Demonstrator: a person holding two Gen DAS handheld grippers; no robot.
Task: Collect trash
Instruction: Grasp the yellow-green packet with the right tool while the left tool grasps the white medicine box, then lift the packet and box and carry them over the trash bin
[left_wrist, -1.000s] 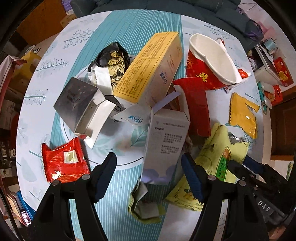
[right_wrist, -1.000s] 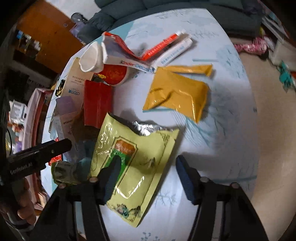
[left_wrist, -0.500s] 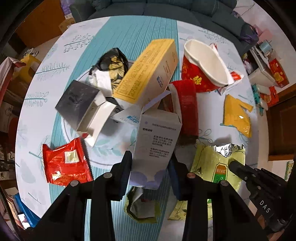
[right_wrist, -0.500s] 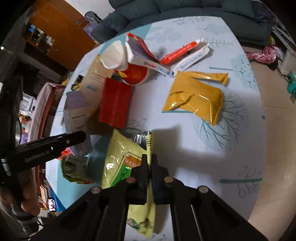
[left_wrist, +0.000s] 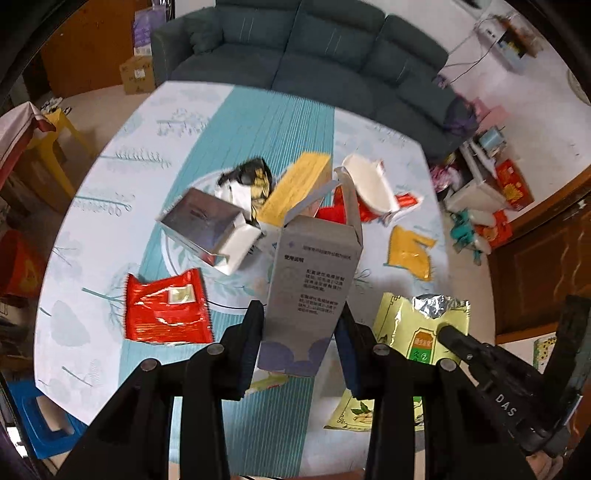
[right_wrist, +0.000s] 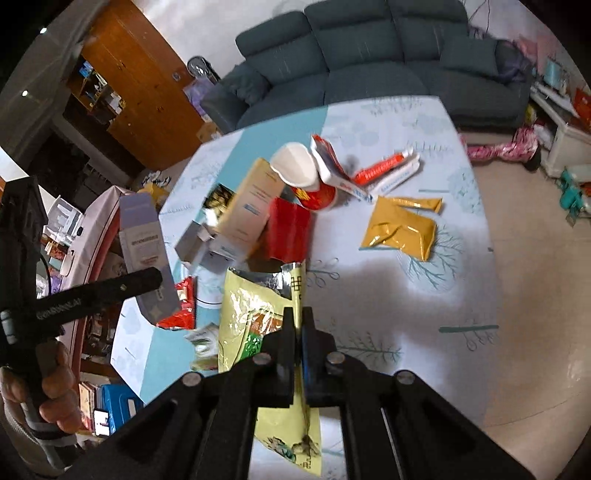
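Left tongs (left_wrist: 300, 338): clenched on the grey box (left_wrist: 314, 284). The pads press the two side walls near the box's bottom end. The box is held clear of the counter (left_wrist: 110, 229), top flaps open and pointing toward the far edge.

Right tongs (right_wrist: 298, 325): clenched on the green bag (right_wrist: 255, 314). The pads pinch its folded right edge flat between them. The torn foil mouth of the bag points toward the far edge; its lower end hangs below the tongs.

Left on the counter:
- Red wrapper (left_wrist: 166, 306), toward the left edge.
- Silver box (left_wrist: 205, 225), yellow box (left_wrist: 295, 188) and dark wrapper (left_wrist: 247, 177), piled at the centre.
- Red cup (right_wrist: 303, 177), on its side beyond the pile.
- Flat red pack (right_wrist: 288, 229), just beside the cup.
- Yellow pouch (right_wrist: 400, 229), toward the right edge, apart from the pile.
- Toothpaste tube (right_wrist: 386, 168), near the far edge.
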